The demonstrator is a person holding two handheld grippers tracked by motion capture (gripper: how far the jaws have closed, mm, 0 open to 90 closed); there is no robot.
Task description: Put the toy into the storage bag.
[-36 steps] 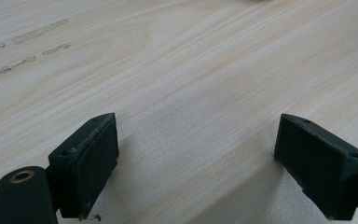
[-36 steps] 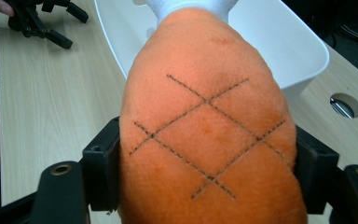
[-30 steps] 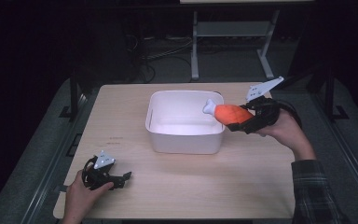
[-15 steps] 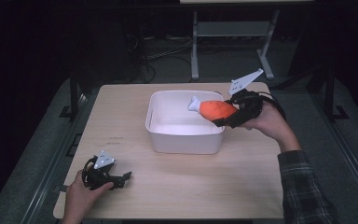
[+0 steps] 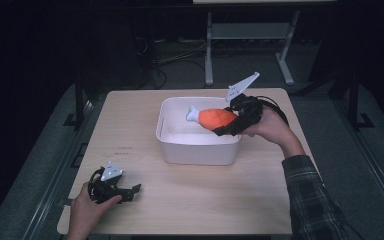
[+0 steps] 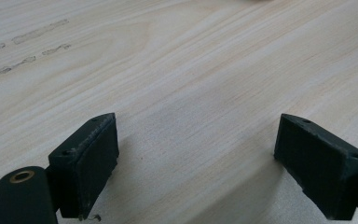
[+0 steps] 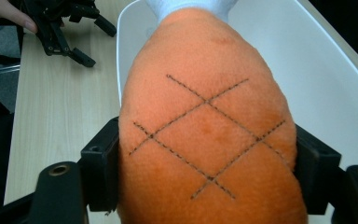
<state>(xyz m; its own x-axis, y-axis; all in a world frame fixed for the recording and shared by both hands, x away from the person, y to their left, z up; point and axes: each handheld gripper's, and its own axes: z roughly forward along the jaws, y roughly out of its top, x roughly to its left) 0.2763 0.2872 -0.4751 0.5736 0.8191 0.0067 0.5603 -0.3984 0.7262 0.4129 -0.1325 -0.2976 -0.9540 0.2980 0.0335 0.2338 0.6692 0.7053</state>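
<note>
While the left tongs (image 5: 130, 192) rest agape on the worktop (image 5: 130, 130), gripping nothing, the right tongs (image 5: 226, 126) clamp an orange plush drumstick (image 5: 215, 118), held above the white tub (image 5: 195, 150) near its right rim.

A light wooden table (image 5: 190, 200) with a pale grain is set in a dark room. Grey floor (image 5: 380, 150) is seen around it, and faint smudges are carried on the tabletop. Behind the table, a pale metal stand (image 5: 245, 35) with a low shelf is placed, and cables (image 5: 175, 52) are strewn on the floor beside it.
</note>
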